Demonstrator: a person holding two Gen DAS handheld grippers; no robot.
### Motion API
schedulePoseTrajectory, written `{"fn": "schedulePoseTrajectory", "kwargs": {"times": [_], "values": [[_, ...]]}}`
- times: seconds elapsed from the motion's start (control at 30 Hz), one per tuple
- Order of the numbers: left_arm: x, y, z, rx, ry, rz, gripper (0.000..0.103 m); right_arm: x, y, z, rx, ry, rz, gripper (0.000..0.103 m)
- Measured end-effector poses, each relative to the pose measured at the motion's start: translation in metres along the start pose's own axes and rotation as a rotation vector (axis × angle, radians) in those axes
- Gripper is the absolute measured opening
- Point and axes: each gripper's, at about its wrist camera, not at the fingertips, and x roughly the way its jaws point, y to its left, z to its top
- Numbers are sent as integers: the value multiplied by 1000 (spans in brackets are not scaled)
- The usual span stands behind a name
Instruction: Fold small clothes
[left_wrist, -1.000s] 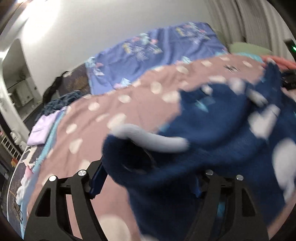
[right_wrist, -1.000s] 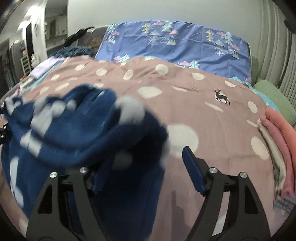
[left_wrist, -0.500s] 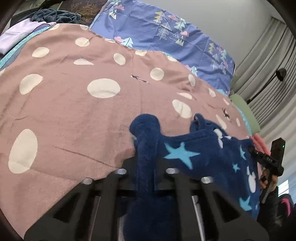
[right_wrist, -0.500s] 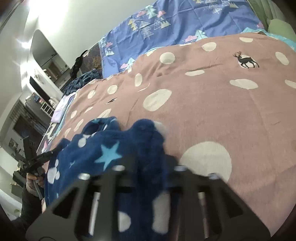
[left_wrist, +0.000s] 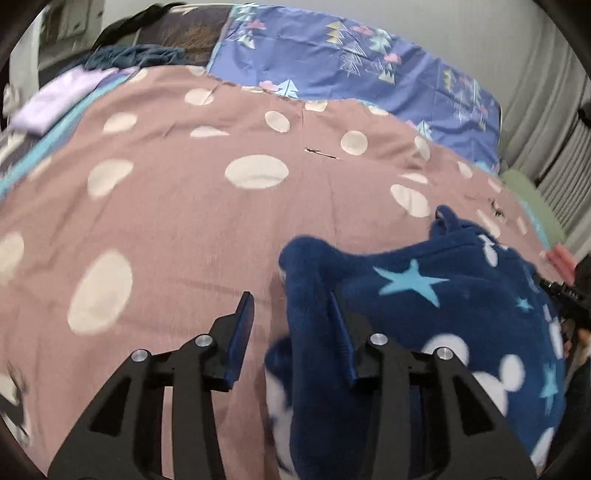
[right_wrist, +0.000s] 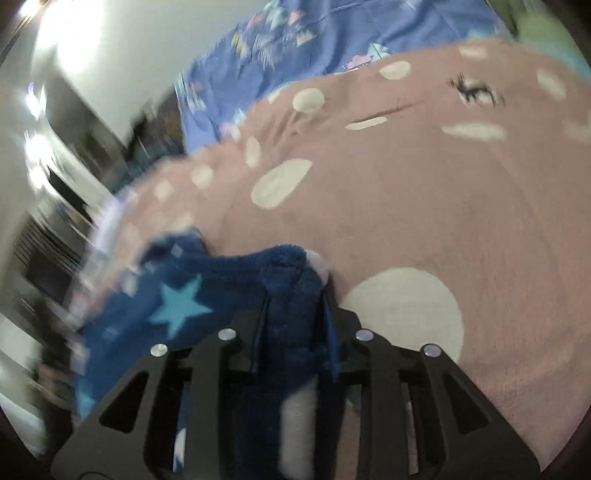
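A navy fleece garment (left_wrist: 424, 295) with light-blue stars and white dots lies on the pink dotted bedspread (left_wrist: 184, 206). My left gripper (left_wrist: 291, 325) sits at its left edge with the jaws opening. The fabric fold rests against the right finger (left_wrist: 341, 332), and the left finger (left_wrist: 242, 321) stands clear of it over the bedspread. In the right wrist view, my right gripper (right_wrist: 295, 328) is at the garment's (right_wrist: 177, 302) right edge. Its jaws are opening, and a bunch of fleece still fills the gap and touches both pads.
A blue tree-print pillow (left_wrist: 351, 62) lies at the head of the bed. A lilac folded item (left_wrist: 51, 103) sits far left, pink folded clothes (left_wrist: 561, 258) and a green cushion (left_wrist: 532, 199) at the right. The bedspread (right_wrist: 424, 203) stretches beyond the garment.
The garment came down from the air onto the bed. Both grippers went from wide to pinched on its edges, and now their jaws have parted again, the left more than the right.
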Motion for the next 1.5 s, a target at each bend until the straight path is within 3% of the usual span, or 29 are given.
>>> {"fn": "schedulePoseTrajectory", "kwargs": {"times": [0.03,0.07,0.1,0.2,0.23,0.33,0.37,0.43,0.47,0.57,0.63,0.7,0.77,0.8,0.83,0.9,0.93,1.07,1.1,1.2,1.3,1.5], "values": [[-8,3,-3,-19,-7,-13,52,-7,-6,0,22,-21,14,35],[-18,6,-8,-36,-13,-27,53,-12,-9,0,25,-42,1,46],[-33,9,-15,-54,-26,-46,53,-17,-11,0,15,-67,-11,48],[-66,11,-38,-80,-47,-84,55,-20,-12,-4,5,-67,1,49],[-73,10,-48,-80,-37,-100,60,-20,-10,-5,-4,-67,-4,49],[-75,0,-86,-30,54,-70,63,-19,-4,-9,-25,-66,-15,50],[-76,-1,-93,-21,59,-52,60,-19,-5,-11,-26,-65,-15,50],[-85,-3,-109,-48,43,-108,14,-22,-5,-12,-18,-66,-8,50],[-92,-5,-112,-61,33,-98,12,-25,-7,-15,-12,-69,-3,50],[-108,-21,-116,42,25,68,6,-33,-13,-21,-3,-78,12,50],[-106,-20,-113,65,37,225,5,-39,-16,-23,2,-84,22,50],[-116,-30,-107,50,4,284,5,-45,-19,-23,7,-91,26,51],[-132,-65,-105,128,-75,278,8,-50,-21,-23,5,-88,9,51],[-139,-98,-106,226,-121,274,17,-51,-22,-23,-1,-75,-7,47],[-144,-131,-109,319,-151,259,34,-52,-23,-23,-7,-63,-20,44],[-146,-208,-126,515,-203,170,45,-50,-26,-22,-11,-20,-37,22],[-143,-235,-135,585,-204,126,50,-48,-27,-21,-9,9,-31,20],[-120,-352,-201,939,-189,-53,70,-43,-28,-24,-33,93,28,19],[-109,-377,-224,1051,-186,-80,74,-41,-28,-25,-40,116,58,27],[-80,-418,-270,1259,-198,-39,75,-40,-26,-28,-54,128,99,37],[-60,-430,-277,1285,-193,-3,75,-39,-28,-28,-52,131,134,41],[-45,-429,-243,1119,-153,22,74,-43,-34,-25,-7,131,223,46]]}}
